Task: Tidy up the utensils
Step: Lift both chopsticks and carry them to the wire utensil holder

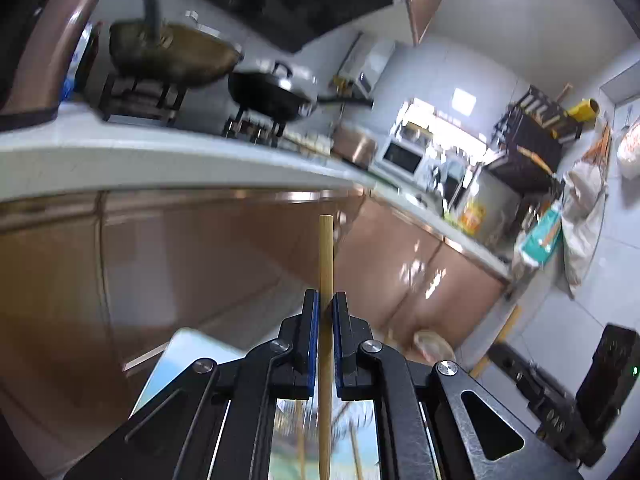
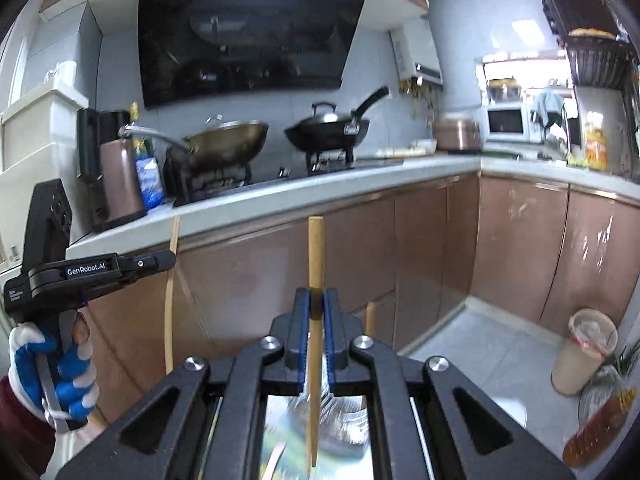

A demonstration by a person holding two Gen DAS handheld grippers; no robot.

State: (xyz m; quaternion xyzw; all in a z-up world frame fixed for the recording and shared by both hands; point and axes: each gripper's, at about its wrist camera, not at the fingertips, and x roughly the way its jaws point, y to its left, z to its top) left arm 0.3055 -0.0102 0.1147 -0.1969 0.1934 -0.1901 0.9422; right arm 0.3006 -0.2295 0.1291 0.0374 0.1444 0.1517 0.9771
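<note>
Kitchen counter (image 2: 360, 184) runs across the right wrist view from 9 o'clock to 3 o'clock, brown cabinet doors (image 2: 516, 240) beneath it. On the hob: brass-coloured wok (image 2: 228, 144) toward 11 o'clock, black lidded pan (image 2: 326, 130) at 12 o'clock, range hood (image 2: 248, 28) above both. Microwave (image 2: 505, 122) at 2 o'clock; lined bin (image 2: 582, 352) on the floor at 4 o'clock. Left gripper (image 2: 170, 258) seen side-on at 9 o'clock in the right wrist view, gripped by a blue-and-white gloved hand (image 2: 60, 368); it pinches a pale chopstick (image 2: 171, 296) standing near vertical in front of the cabinets. In the left wrist view the same left gripper (image 1: 327, 300) has its blue pads pressed onto that chopstick (image 1: 326, 256), which sticks up toward 12 o'clock; this view is tilted and motion-blurred. Right gripper (image 2: 316, 296) is likewise closed on a second chopstick (image 2: 315, 252), upright at centre frame, thick end toward 12 o'clock, thin end toward 6 o'clock over a blurred patterned surface (image 2: 288, 440).
</note>
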